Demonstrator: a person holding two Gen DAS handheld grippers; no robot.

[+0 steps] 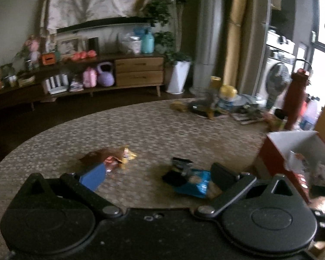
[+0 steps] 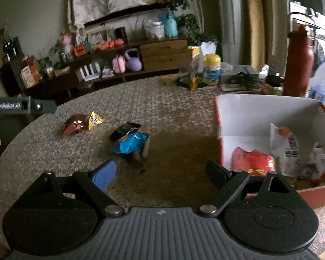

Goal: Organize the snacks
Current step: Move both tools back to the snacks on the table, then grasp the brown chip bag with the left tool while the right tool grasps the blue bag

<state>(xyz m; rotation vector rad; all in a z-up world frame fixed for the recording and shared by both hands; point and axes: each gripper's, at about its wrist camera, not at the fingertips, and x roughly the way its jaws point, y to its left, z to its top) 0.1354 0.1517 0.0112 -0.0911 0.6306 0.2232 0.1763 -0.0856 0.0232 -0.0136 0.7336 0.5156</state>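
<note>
Both tongs, left [image 1: 158, 177] and right [image 2: 160, 171], gape empty; the blue snack packet [image 2: 131, 144] lies just ahead.

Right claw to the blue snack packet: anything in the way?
Nothing visible. The right claw is open over bare table, and the blue snack packet lies just ahead. A black packet rests on its far end, not on the near side.
</note>
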